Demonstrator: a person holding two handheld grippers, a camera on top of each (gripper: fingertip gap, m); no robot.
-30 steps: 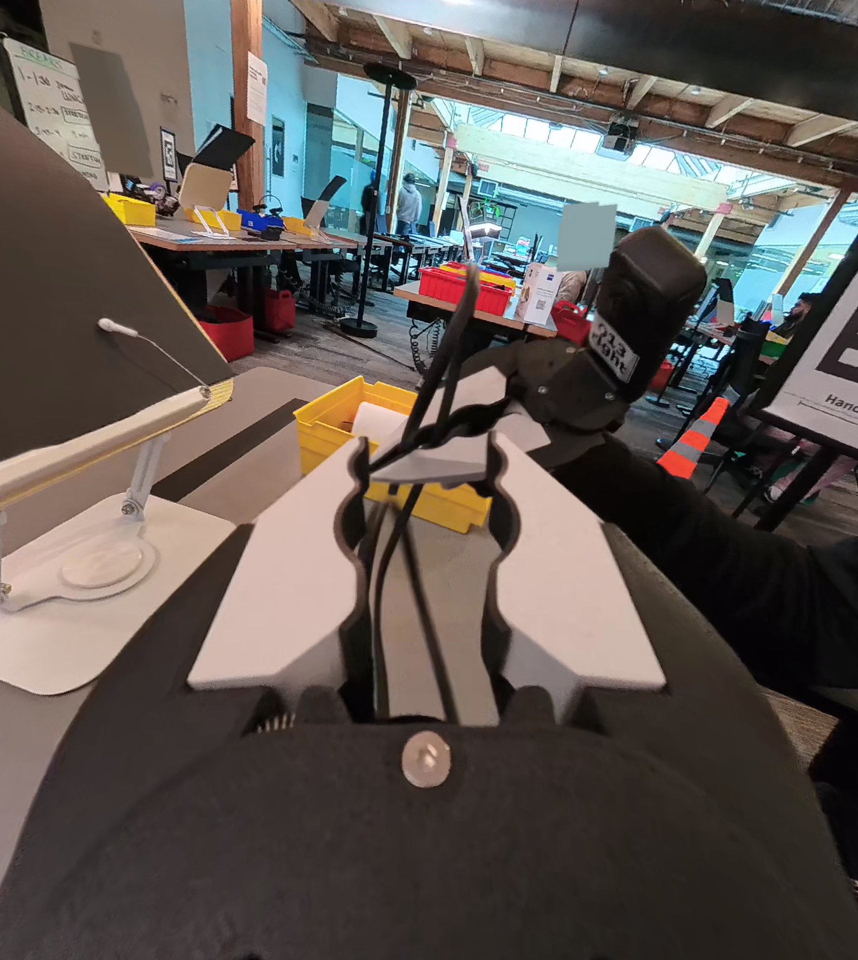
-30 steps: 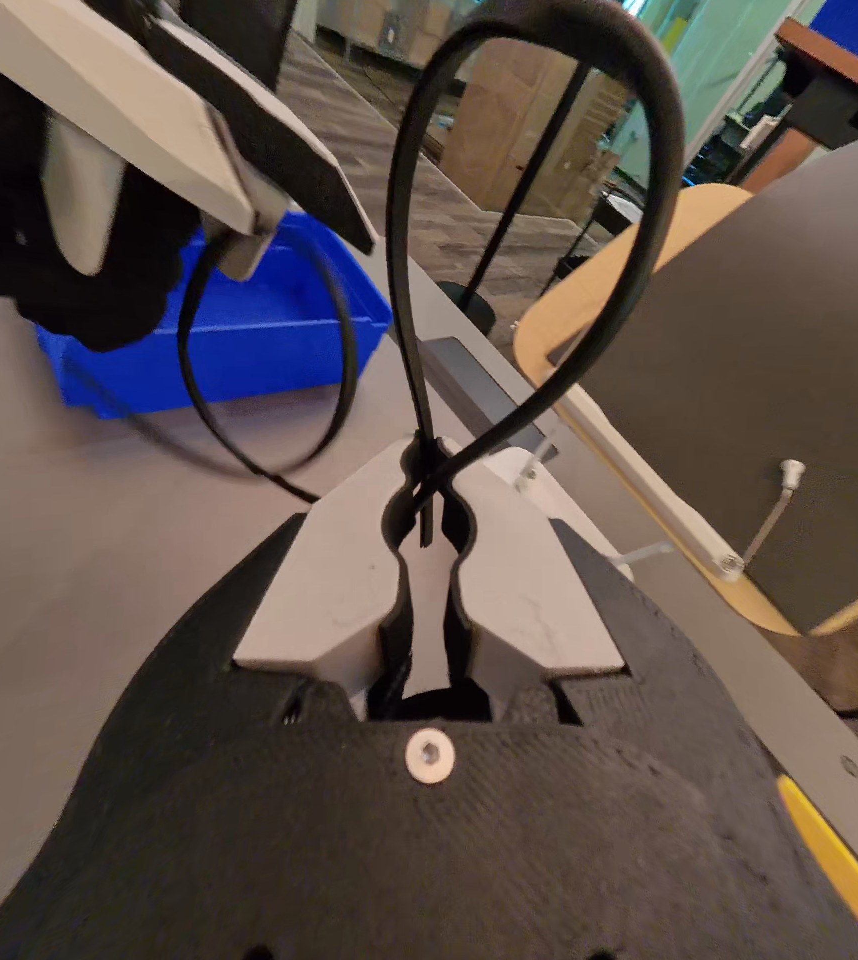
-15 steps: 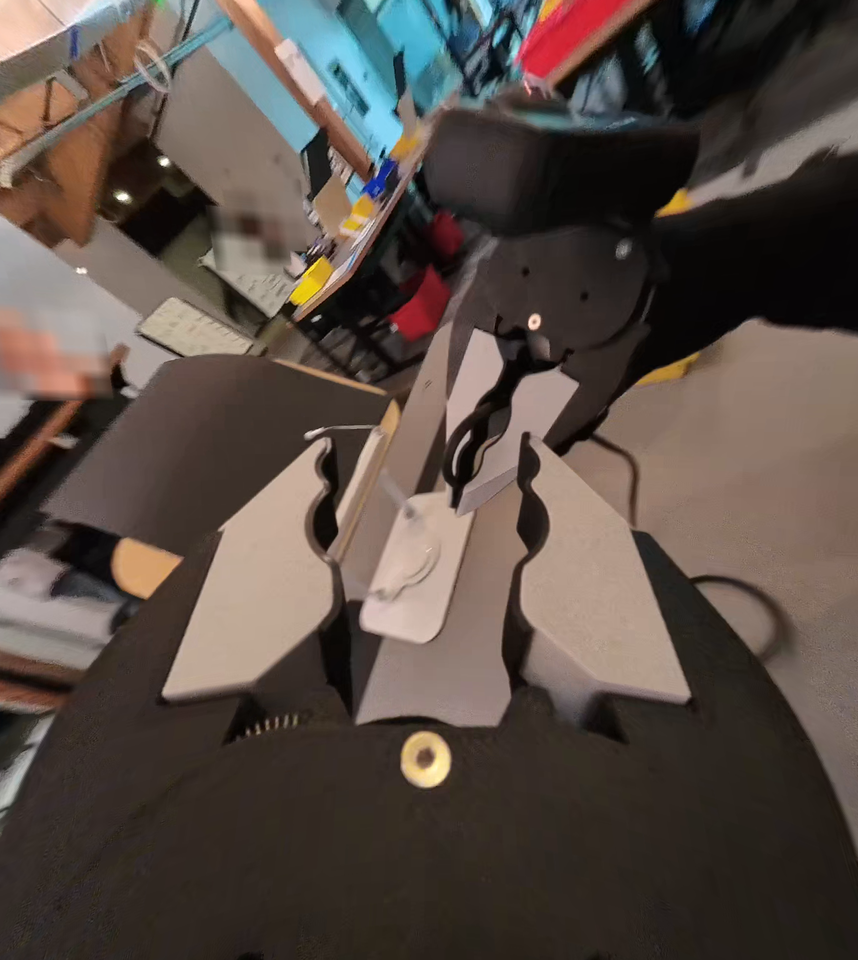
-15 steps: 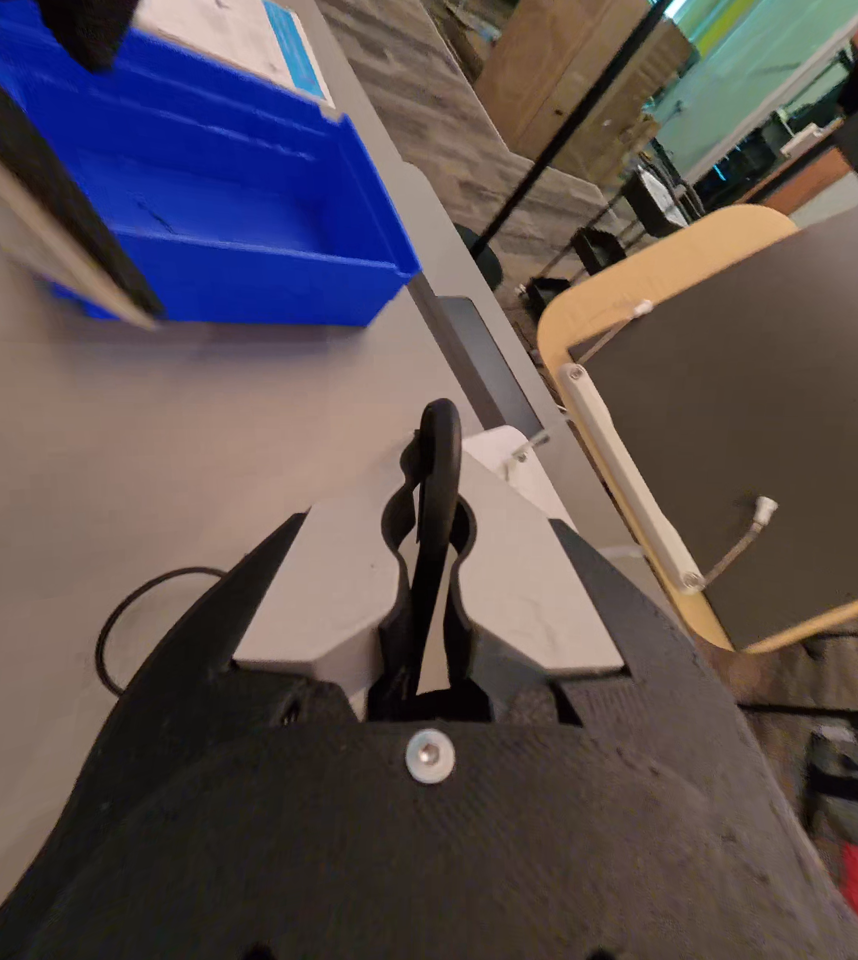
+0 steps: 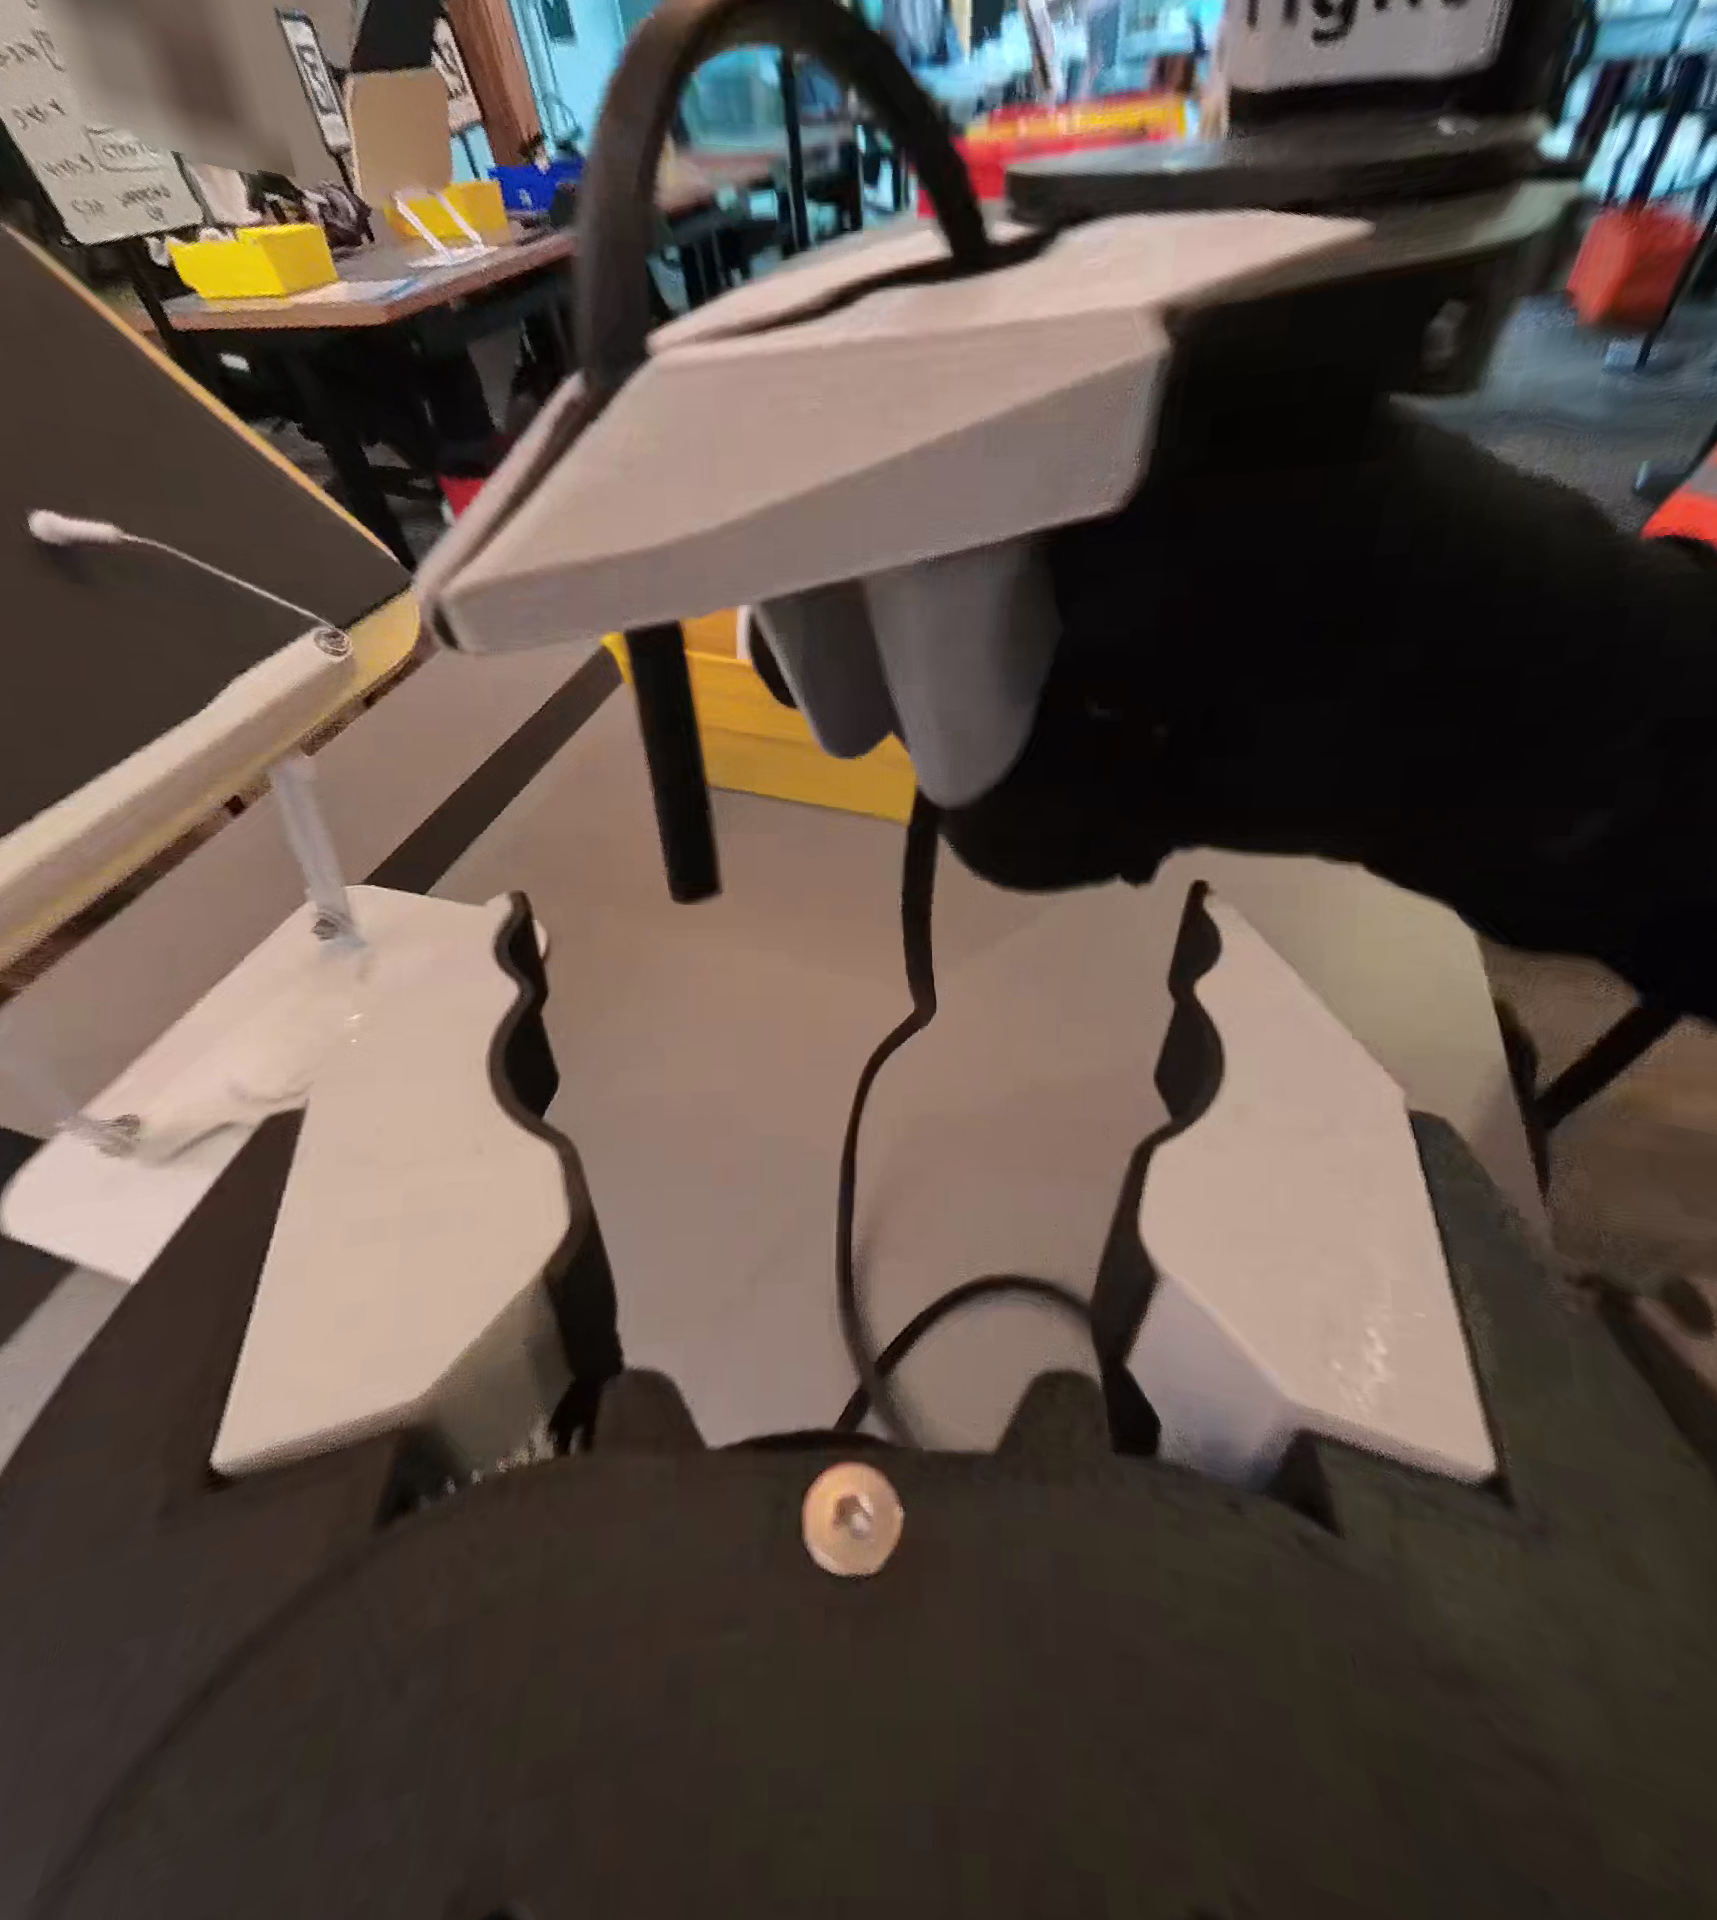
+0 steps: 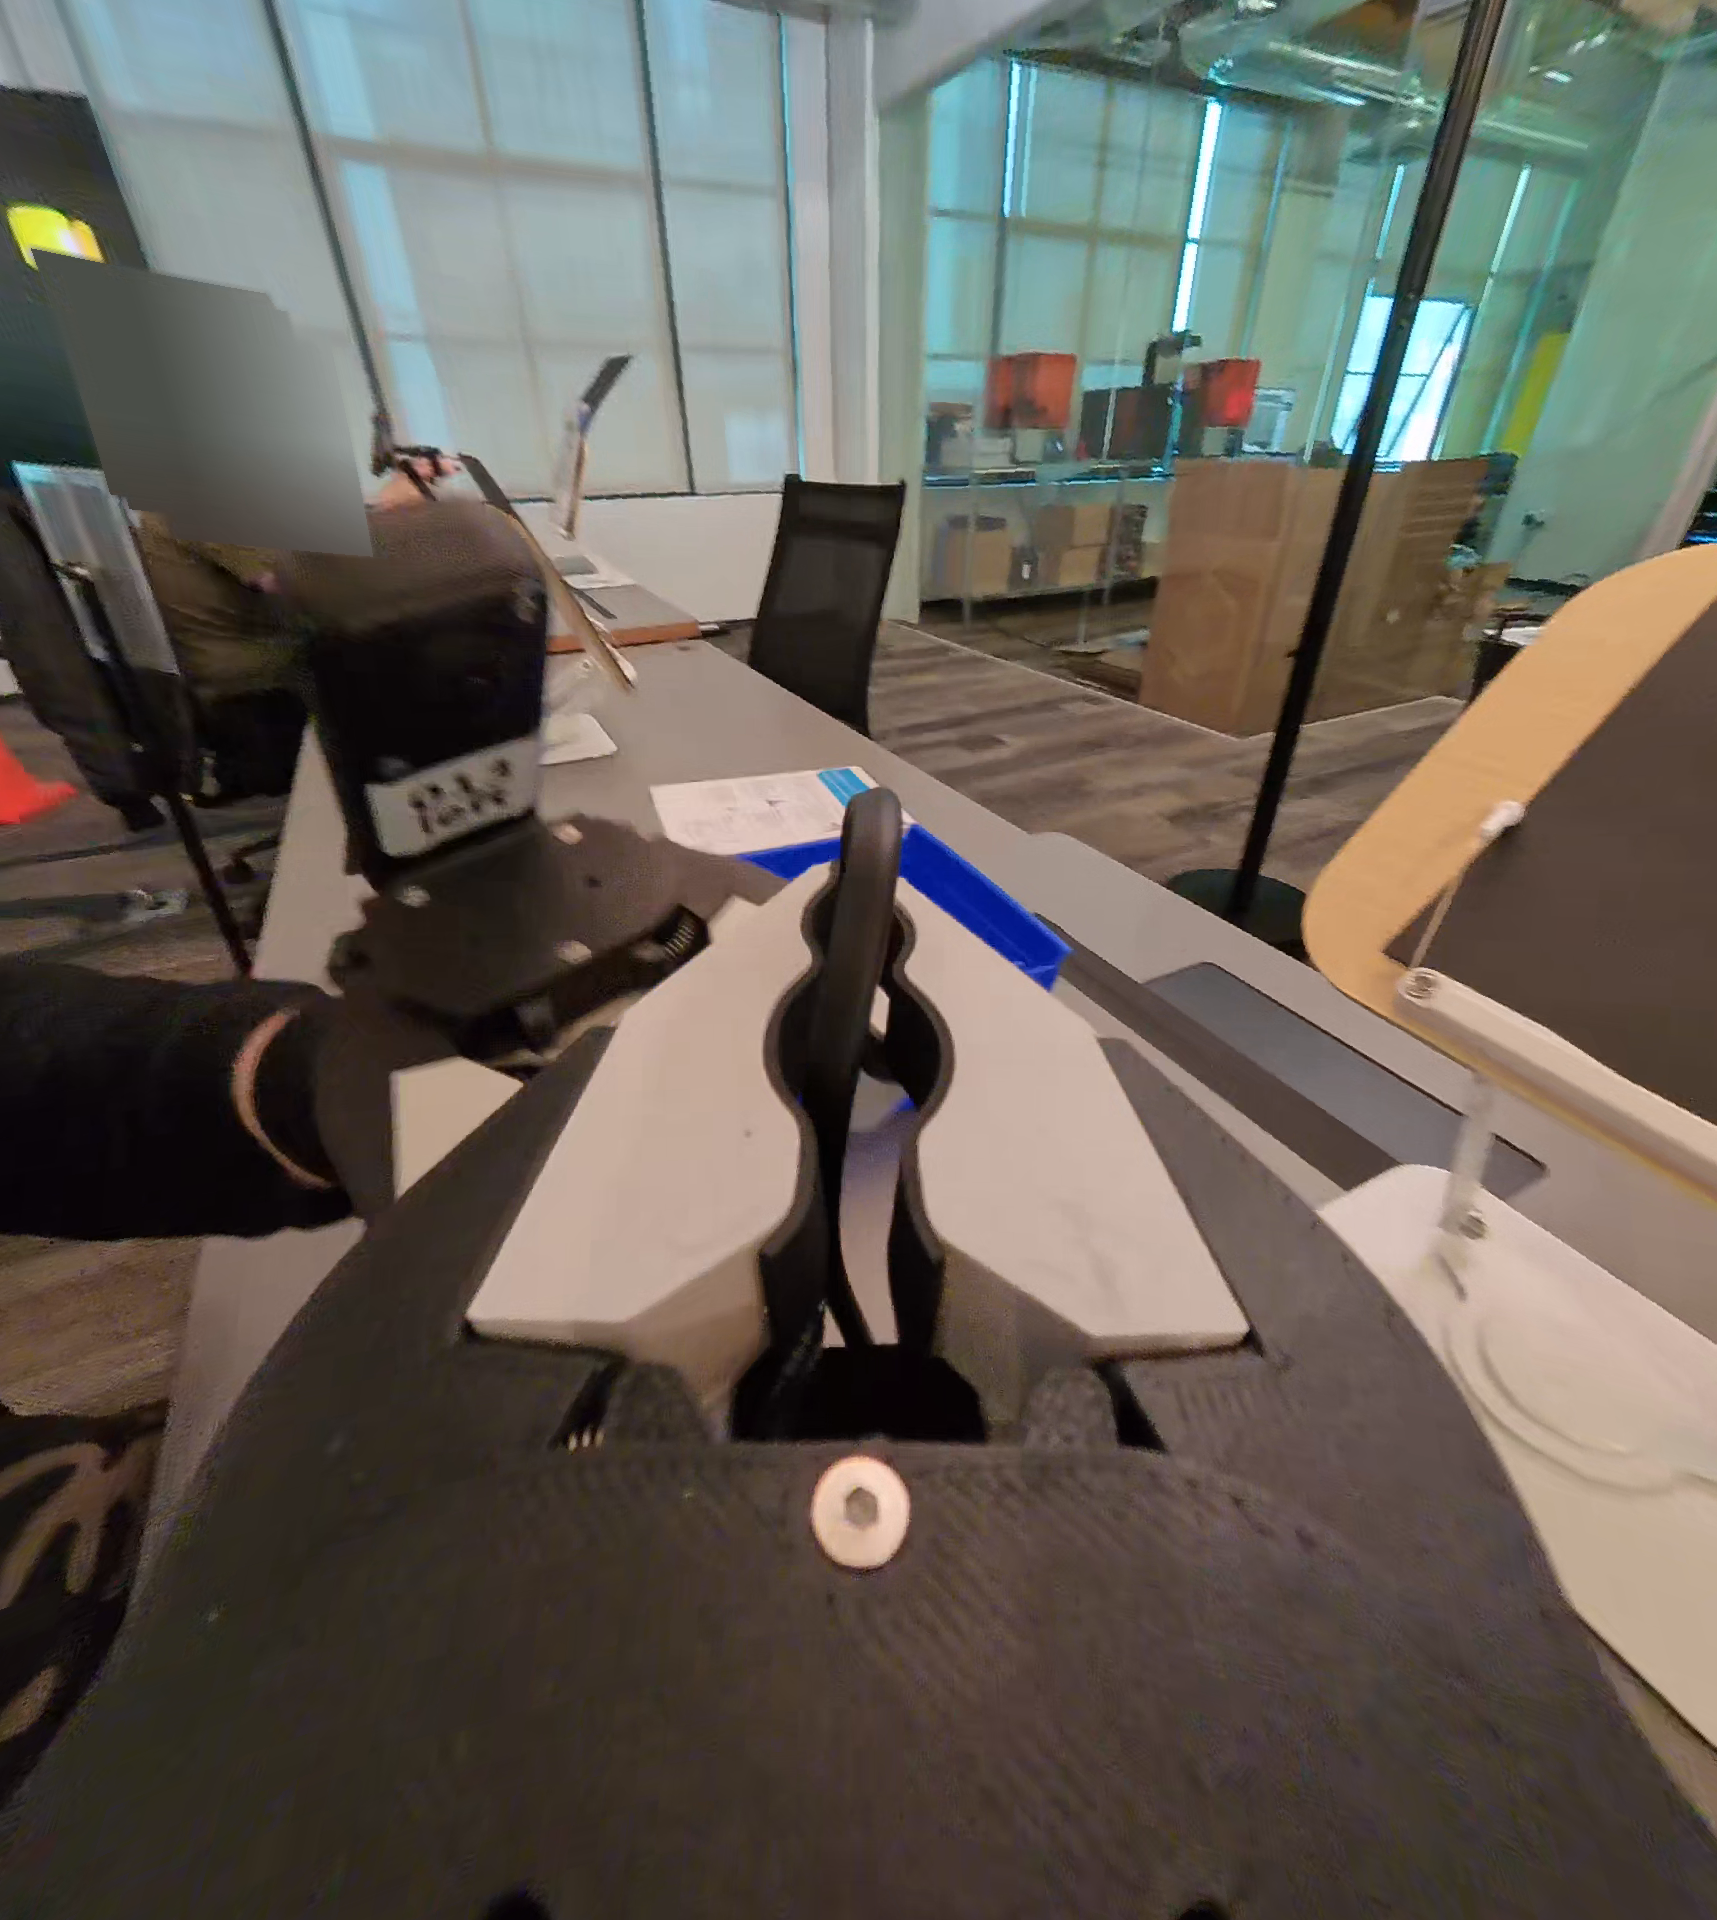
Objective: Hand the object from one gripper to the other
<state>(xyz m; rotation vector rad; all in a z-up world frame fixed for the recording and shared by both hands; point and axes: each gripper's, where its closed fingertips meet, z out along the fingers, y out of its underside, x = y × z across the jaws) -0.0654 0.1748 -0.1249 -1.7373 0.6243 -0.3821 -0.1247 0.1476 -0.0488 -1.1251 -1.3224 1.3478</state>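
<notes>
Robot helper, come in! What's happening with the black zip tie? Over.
Right tongs shut on looped black plastic zip tie. Left tongs open, empty. Nothing blocking.

We spot a white label (image 6: 449, 800) with dark print on the black camera block (image 6: 418, 665), and a printed sheet (image 6: 760, 810) on the grey table (image 6: 729, 727) behind. In the left wrist view there's a handwritten whiteboard (image 5: 95, 156) upper left, and a white sign (image 5: 1353, 26) with bold letters, cut off at the top edge.

The left gripper (image 5: 849, 1049) stands wide apart and empty over the grey table (image 5: 729, 1039). Just above, the right gripper (image 5: 480, 603) pinches a looped black cable (image 5: 672, 769).
</notes>
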